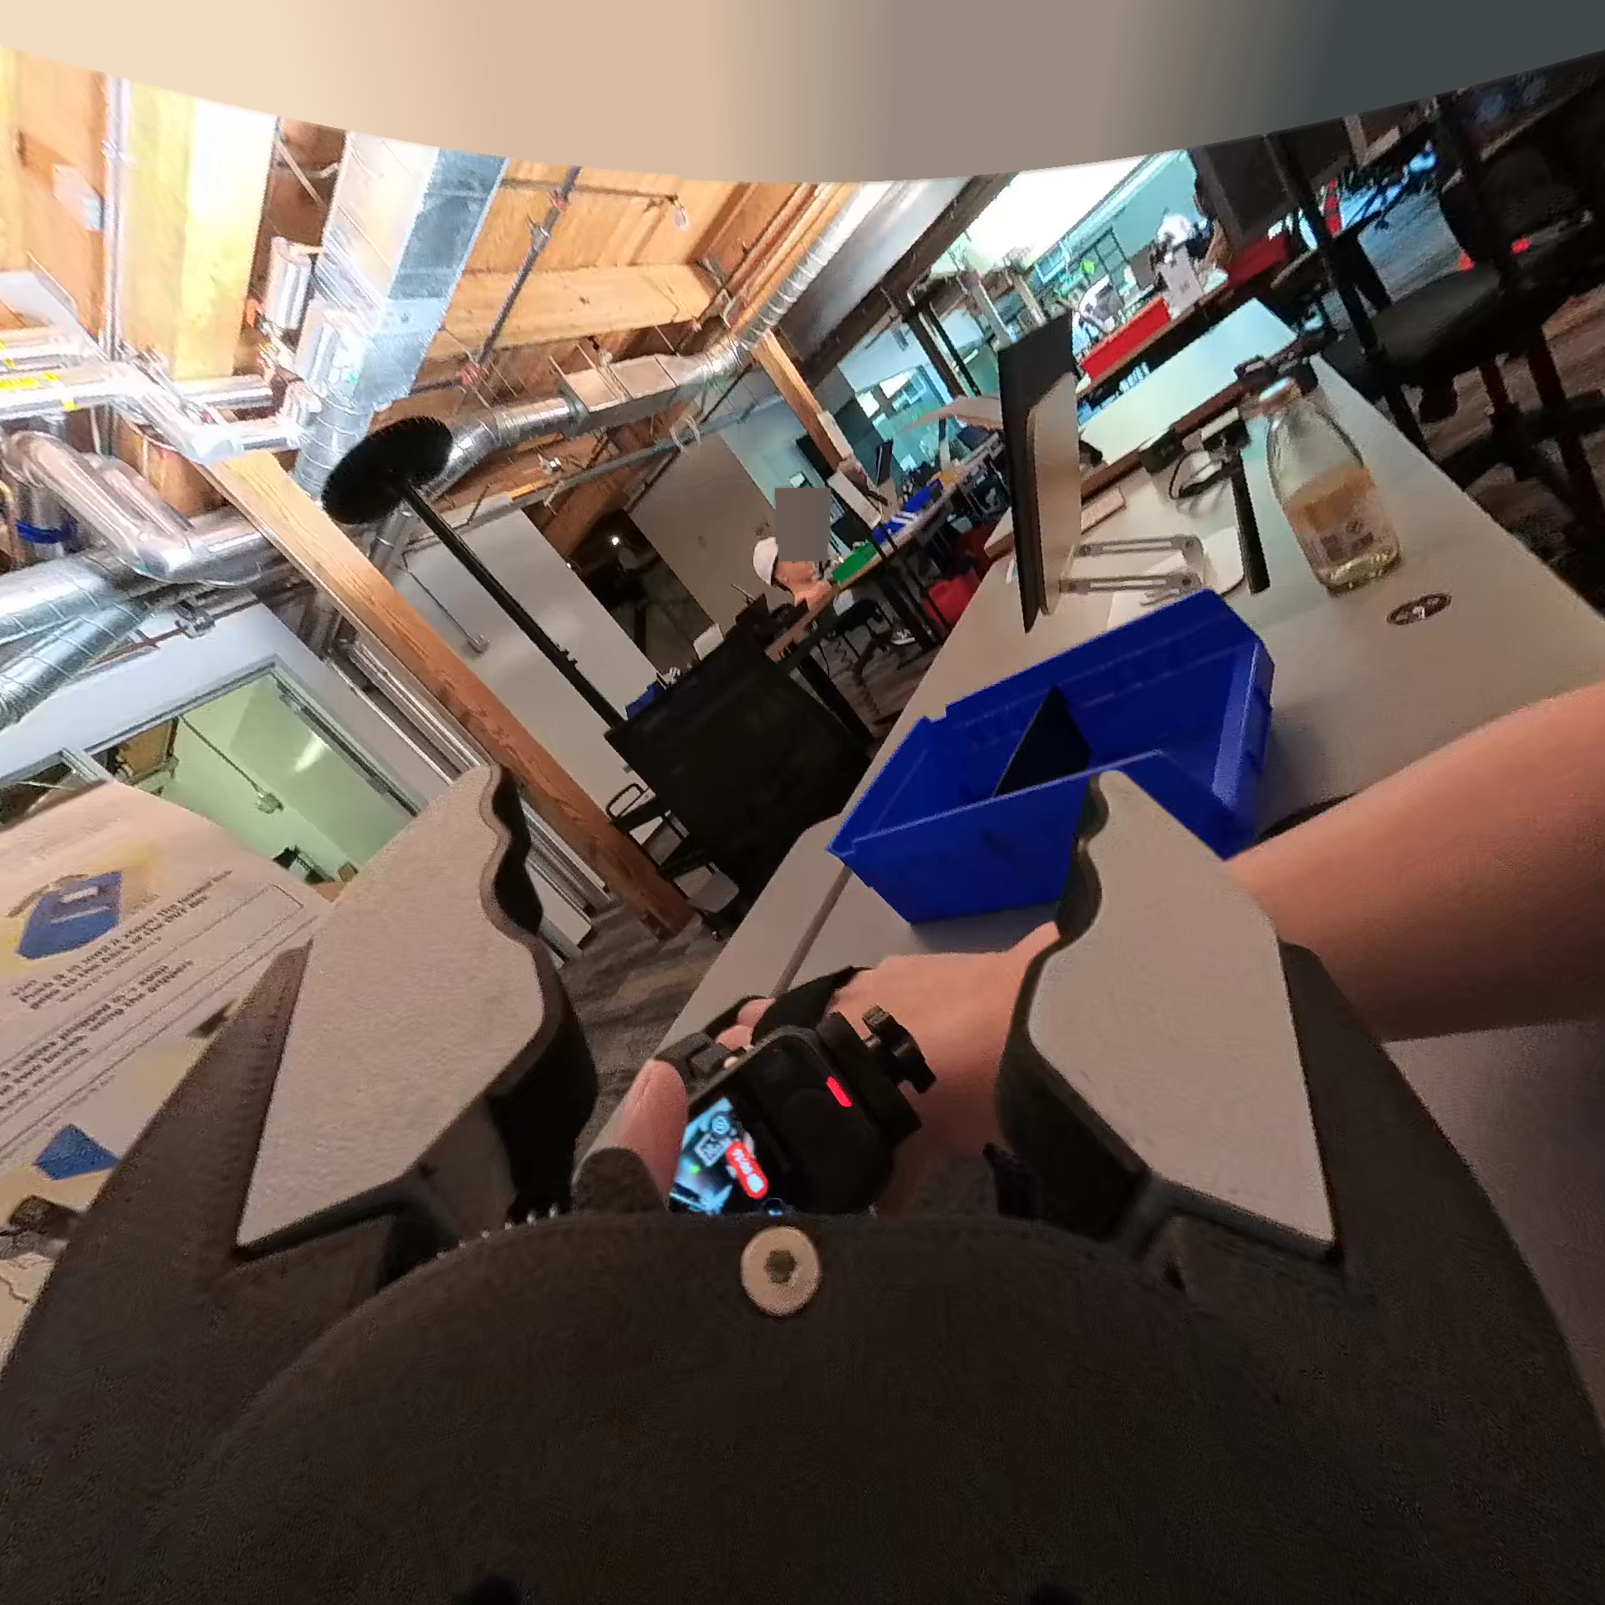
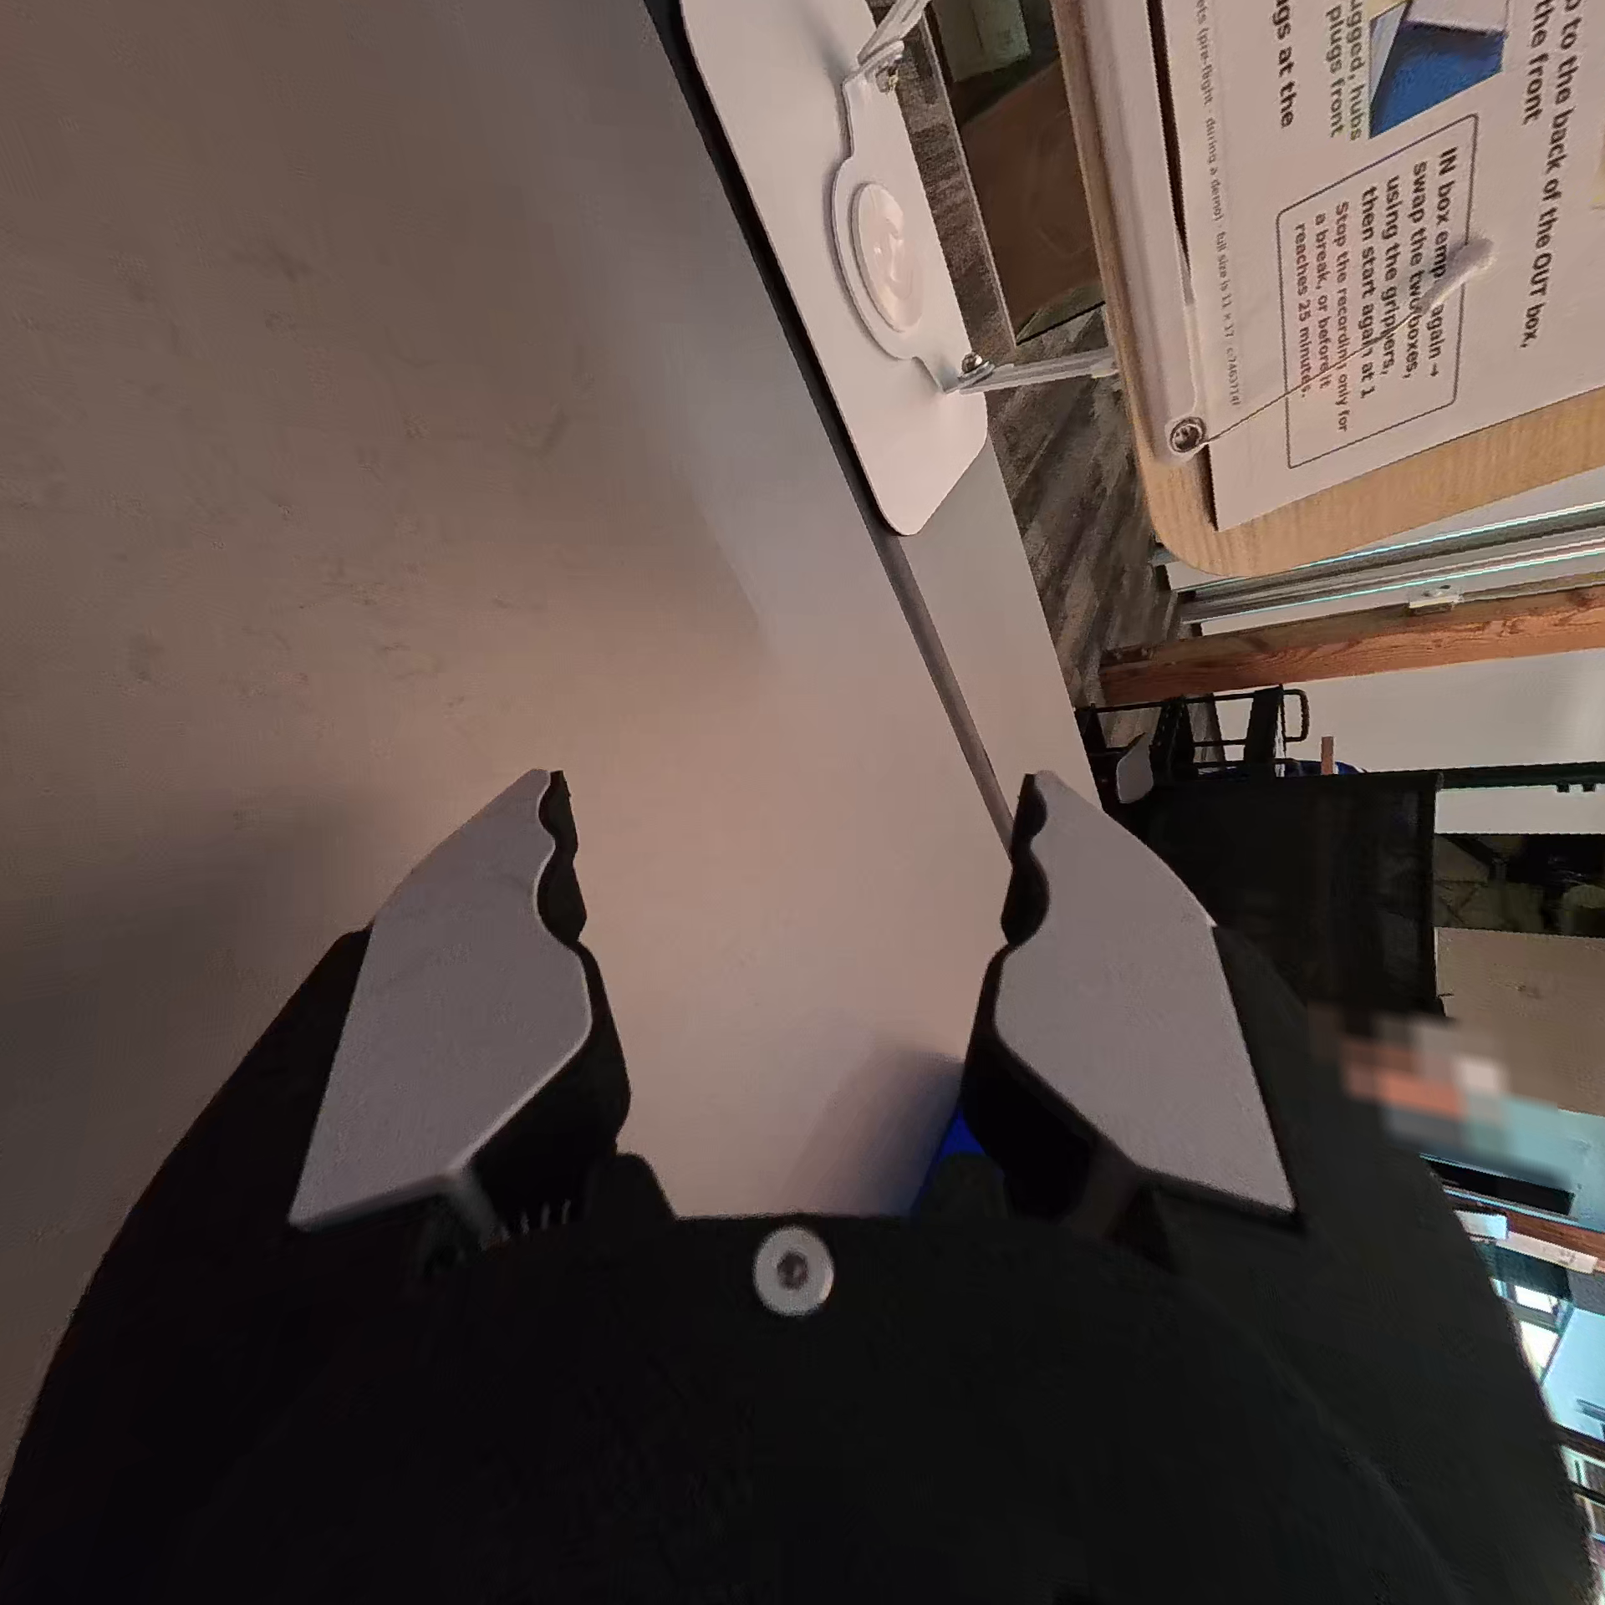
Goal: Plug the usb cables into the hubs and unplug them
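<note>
No usb cable or hub shows in either view. My left gripper [image 1: 803,782] is open and empty, tilted up, with its view rolled sideways. Between its fingers I see a person's gloved hand [image 1: 877,1025] holding a small camera [image 1: 782,1129] on the other gripper's mount. A blue bin [image 1: 1068,782] with a dark divider stands on the grey table [image 1: 1433,695] just past the right finger. My right gripper [image 2: 790,782] is open and empty, held close over the bare grey table [image 2: 347,521]. A small patch of blue [image 2: 955,1138] shows low between its fingers.
A person's bare forearm [image 1: 1433,868] crosses the left wrist view at right. A glass bottle [image 1: 1329,504], a monitor on a stand [image 1: 1038,469] and a printed instruction sheet [image 1: 104,955] show there. The right wrist view has a white stand base [image 2: 868,260], the table edge and an instruction board [image 2: 1346,260].
</note>
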The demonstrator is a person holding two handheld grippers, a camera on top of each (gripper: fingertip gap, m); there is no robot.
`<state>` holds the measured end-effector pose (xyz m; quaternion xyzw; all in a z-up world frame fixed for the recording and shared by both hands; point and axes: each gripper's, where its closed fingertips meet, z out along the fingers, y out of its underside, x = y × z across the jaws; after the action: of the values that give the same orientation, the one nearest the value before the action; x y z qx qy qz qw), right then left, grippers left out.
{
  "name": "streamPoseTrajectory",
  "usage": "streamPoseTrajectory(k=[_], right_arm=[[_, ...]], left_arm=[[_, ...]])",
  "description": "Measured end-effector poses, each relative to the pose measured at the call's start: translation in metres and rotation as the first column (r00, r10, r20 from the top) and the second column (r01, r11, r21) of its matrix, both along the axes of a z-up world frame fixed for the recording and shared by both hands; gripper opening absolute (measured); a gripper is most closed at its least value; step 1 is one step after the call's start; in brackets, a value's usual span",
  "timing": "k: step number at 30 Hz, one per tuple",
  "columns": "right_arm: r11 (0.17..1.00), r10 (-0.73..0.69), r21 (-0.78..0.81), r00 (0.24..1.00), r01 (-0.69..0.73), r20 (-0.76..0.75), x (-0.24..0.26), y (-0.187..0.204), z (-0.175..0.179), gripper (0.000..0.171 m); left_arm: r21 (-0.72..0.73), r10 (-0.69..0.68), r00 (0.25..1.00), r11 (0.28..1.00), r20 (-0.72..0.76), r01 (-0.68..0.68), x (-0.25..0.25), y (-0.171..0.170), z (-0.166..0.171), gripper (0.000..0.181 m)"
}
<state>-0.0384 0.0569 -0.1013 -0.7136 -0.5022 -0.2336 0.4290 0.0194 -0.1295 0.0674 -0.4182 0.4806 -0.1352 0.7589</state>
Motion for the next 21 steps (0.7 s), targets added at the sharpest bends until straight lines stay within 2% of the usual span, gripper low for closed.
streamPoseTrajectory(k=[3, 7, 9, 11, 13, 15, 18, 21], right_arm=[[1.0, -0.001, -0.011, 1.0, 0.001, -0.007, 0.001, 0.002, -0.002, 0.097], [1.0, -0.015, 0.013, 0.999, 0.016, -0.047, 0.01, 0.018, -0.002, 0.097], [0.998, -0.042, 0.032, 0.993, 0.046, -0.11, 0.022, 0.038, -0.002, 0.097], [0.993, -0.092, 0.057, 0.981, 0.103, -0.169, 0.045, 0.062, -0.005, 0.095], [0.985, -0.142, 0.063, 0.969, 0.158, -0.204, 0.07, 0.08, -0.01, 0.091], [0.985, -0.135, 0.064, 0.948, 0.16, -0.287, 0.08, 0.085, 0.0, 0.086], [0.987, -0.018, 0.131, 0.866, 0.097, -0.5, 0.075, 0.074, 0.055, 0.075], [0.975, 0.124, 0.22, 0.76, 0.025, -0.638, 0.076, 0.051, 0.116, 0.059]], left_arm=[[0.017, 0.013, 0.999, 1.0, 0.04, -0.013, -0.013, 0.0, 0.016, 0.116], [0.034, 0.11, 0.99, 0.993, 0.088, -0.113, -0.043, 0.019, 0.035, 0.115], [0.022, 0.197, 0.972, 0.979, 0.126, -0.201, -0.07, 0.039, 0.045, 0.11], [-0.045, 0.343, 0.928, 0.939, 0.143, -0.34, -0.109, 0.074, 0.045, 0.097], [-0.206, 0.509, 0.859, 0.848, 0.054, -0.489, -0.153, 0.116, 0.026, 0.088], [-0.342, 0.608, 0.792, 0.732, -0.065, -0.59, -0.194, 0.141, 0.005, 0.088], [-0.405, 0.719, 0.656, 0.543, -0.228, -0.736, -0.264, 0.148, -0.009, 0.084], [-0.447, 0.796, 0.546, 0.401, -0.261, -0.8, -0.331, 0.129, -0.004, 0.072]])
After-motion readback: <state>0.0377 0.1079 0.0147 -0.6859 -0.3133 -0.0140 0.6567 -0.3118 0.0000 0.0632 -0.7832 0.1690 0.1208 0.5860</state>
